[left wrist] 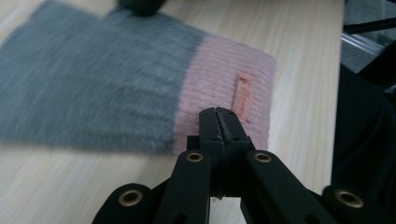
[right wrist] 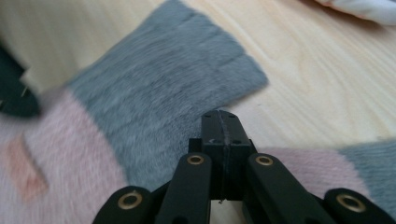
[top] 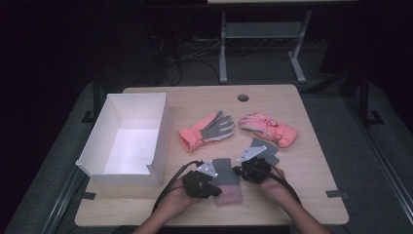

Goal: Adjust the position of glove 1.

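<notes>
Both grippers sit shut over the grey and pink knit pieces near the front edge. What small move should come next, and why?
Probably open the left gripper and lower it onto the pink cuff. Its jaws are shut with nothing between them, tips over the cuff of the knit piece, which lies flat on the table.

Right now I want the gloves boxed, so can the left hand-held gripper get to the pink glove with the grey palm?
Probably yes. The left hand-held gripper sits shut over a grey-and-pink knitted piece, and only bare table lies between it and the pink glove.
</notes>
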`<state>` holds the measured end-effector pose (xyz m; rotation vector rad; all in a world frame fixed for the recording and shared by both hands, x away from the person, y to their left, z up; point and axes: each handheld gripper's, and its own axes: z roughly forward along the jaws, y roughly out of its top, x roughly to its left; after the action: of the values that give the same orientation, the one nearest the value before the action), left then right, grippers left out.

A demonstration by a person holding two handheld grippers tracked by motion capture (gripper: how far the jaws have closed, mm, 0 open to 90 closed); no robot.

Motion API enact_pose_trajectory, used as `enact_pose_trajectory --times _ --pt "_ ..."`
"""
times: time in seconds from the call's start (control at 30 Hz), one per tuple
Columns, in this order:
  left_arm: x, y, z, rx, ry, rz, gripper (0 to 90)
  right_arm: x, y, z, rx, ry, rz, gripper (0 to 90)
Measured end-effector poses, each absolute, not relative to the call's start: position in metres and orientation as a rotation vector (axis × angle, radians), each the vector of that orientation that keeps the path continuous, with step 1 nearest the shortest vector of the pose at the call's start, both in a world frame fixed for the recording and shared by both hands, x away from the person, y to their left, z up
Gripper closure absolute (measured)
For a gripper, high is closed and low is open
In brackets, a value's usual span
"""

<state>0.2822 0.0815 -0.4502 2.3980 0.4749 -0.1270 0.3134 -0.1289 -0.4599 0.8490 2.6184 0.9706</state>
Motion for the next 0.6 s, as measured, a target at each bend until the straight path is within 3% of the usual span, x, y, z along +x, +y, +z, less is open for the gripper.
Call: enact_pose_trajectory --times 0.43,0.6 --pt "0.281 0.062 -0.451 2.364 0.398 -0.154 89.6 0.318 -0.129 -0.461 0.844 2.580 0.995 89.9" --pt "0.284 0.083 -0.445 2.312 0.460 -0.129 81.1 0.318 -0.147 -0.443 0.904 2.501 1.096 89.9"
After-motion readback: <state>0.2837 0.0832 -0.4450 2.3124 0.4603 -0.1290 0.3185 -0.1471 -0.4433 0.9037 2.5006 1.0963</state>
